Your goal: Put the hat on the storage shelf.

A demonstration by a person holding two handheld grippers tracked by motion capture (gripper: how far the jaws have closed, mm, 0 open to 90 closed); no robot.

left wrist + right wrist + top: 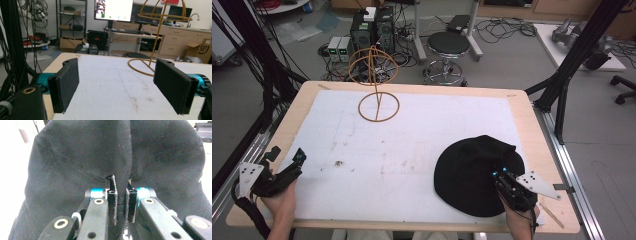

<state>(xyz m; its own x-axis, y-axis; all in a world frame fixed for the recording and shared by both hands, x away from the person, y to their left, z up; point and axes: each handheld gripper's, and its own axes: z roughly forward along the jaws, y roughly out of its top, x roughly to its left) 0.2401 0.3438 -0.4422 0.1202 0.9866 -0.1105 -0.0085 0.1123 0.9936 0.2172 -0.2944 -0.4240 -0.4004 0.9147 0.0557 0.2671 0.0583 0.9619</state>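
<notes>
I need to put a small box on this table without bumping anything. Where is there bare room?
The widest free patch is the white mat between the gold wire stand at the far edge and the black fabric hat. The near-left corner is taken by the left gripper; near-right is crowded, with the right gripper pinching the hat.

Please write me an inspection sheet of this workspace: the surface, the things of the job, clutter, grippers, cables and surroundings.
Surface: white mat on a wooden table, with some dark stains.
Job's things: black hat at the near right; gold wire stand at the far edge.
Clutter: nothing seen.
Grippers: right gripper shut on a fold of the hat; left gripper open, holding nothing.
Cables: many on the floor beyond the table.
Surroundings: stool, computer boxes, black frame posts.
</notes>
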